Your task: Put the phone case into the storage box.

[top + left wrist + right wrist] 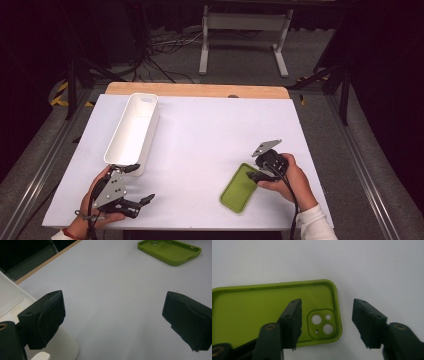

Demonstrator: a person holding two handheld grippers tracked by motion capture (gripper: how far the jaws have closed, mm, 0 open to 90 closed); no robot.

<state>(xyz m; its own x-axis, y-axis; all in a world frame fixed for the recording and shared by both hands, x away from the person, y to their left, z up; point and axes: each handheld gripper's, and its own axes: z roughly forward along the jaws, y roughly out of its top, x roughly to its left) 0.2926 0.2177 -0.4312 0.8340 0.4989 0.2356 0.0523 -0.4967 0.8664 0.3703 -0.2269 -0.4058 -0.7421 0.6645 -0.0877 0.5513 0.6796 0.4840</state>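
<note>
Jaws of our right gripper (326, 323) stand apart over the case's (262, 310) camera corner, gripping nothing; our left gripper (113, 320) gapes too. The case lies flat, hollow up, on the table (200, 130) — light, bendy, slick — so we pinch its raised rim.

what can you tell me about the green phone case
The green phone case is a lime, matte, rubbery-looking shell lying flat on the white table, hollow side up. It has a raised rim, rounded corners and a camera cutout with round holes at one corner. It is empty. The right gripper hovers over that corner, jaws open, not gripping it; whether a jaw touches it is unclear.
</note>
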